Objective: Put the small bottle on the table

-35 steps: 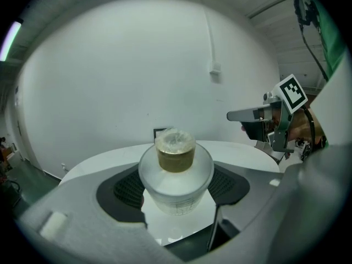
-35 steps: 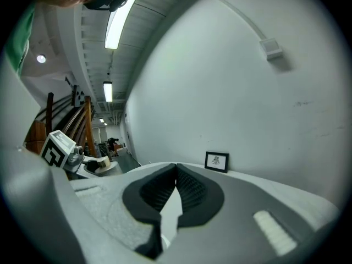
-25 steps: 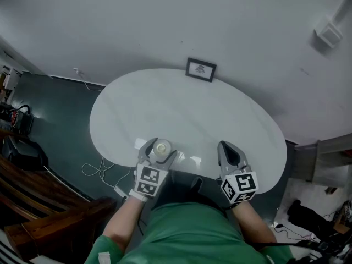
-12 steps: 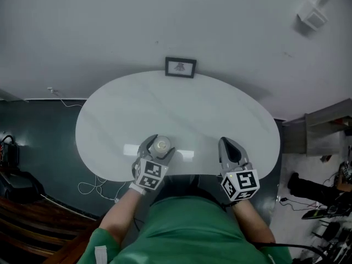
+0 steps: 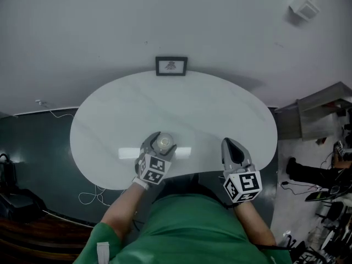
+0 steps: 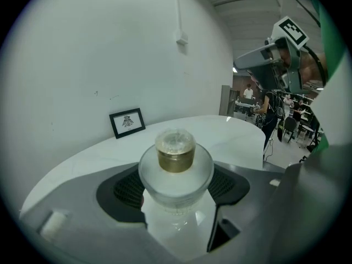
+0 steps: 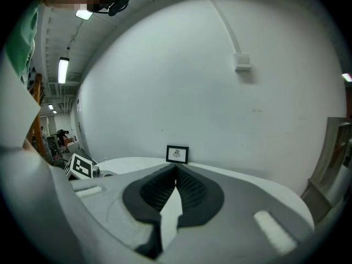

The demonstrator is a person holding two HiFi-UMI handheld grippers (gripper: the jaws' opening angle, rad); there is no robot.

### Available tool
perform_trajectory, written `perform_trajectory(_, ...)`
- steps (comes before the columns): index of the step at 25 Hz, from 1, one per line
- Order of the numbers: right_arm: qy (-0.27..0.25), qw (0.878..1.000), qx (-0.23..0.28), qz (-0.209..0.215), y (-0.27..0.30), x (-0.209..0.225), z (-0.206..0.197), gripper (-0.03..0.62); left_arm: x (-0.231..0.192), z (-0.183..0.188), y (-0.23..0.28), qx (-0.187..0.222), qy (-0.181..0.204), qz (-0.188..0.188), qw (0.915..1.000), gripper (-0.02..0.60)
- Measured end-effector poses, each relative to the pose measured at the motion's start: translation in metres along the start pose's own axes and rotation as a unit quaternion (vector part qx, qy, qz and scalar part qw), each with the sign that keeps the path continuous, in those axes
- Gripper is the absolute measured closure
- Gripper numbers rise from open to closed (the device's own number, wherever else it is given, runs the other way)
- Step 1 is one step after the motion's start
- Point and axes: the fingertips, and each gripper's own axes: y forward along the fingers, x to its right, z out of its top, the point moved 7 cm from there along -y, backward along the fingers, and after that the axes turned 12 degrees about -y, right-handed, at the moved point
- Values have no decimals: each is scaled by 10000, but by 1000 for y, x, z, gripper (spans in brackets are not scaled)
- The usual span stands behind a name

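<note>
A small clear bottle [image 6: 176, 172] with a gold neck and clear cap stands upright between the jaws of my left gripper [image 6: 176, 188], which is shut on it. In the head view the small bottle [image 5: 163, 143] and the left gripper [image 5: 159, 147] are over the near part of the white oval table [image 5: 209, 114]; whether the bottle's base touches the top is hidden. My right gripper [image 5: 231, 147] hovers over the table's near right edge, shut, with nothing between its pads [image 7: 187, 188].
A small black-framed picture [image 5: 171, 66] stands at the table's far edge against the white wall. A grey shelf unit [image 5: 319, 111] is at the right. Cables [image 5: 96, 194] lie on the dark floor at the left.
The head camera has swung, so the table sits more centrally. The left gripper with the bottle has edged slightly forward over the table. The right gripper holds its place.
</note>
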Motion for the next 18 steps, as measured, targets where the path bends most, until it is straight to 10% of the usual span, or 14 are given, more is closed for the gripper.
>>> perform_trajectory(18, 43, 9986, -304, -439, -9, -13, -4, 591, -9, -18, 43, -130, 484, -396, 9980, 237)
